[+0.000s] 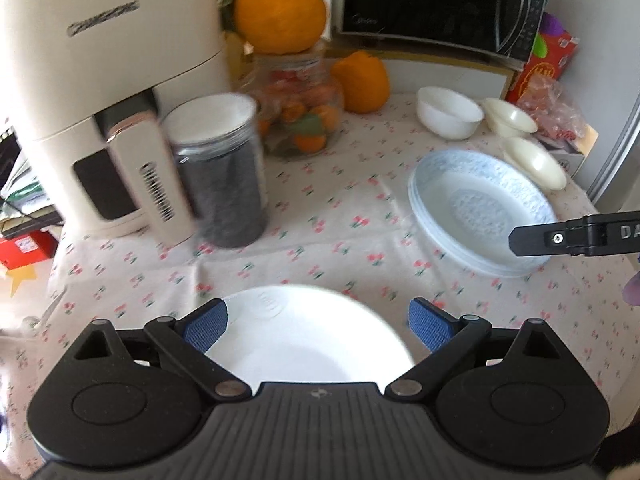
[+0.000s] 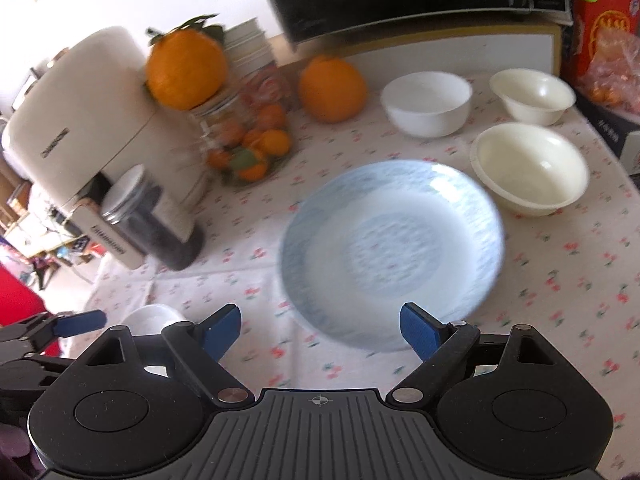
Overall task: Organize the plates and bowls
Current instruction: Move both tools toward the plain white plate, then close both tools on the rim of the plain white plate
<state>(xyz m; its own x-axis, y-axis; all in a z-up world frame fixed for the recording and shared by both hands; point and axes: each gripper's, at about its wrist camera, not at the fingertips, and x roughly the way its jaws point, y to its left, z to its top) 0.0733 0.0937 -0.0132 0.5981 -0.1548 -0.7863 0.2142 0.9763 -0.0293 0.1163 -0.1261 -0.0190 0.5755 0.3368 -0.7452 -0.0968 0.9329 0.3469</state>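
While both grippers hang released, the left gripper (image 1: pixel 318 326) straddles the white plate (image 1: pixel 308 336) at six o'clock; the blue plates (image 2: pixel 392 252) lie at twelve from the right gripper (image 2: pixel 320 330), nearer it.

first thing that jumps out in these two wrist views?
The big orange perched on the glass fruit jar at the back. Then the blue-patterned plates stacked mid-table ahead of the open right gripper, and the plain white plate under the open left gripper.

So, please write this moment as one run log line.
left gripper: open, over white plate | right gripper: open, empty, near blue plates | three bowls unstacked
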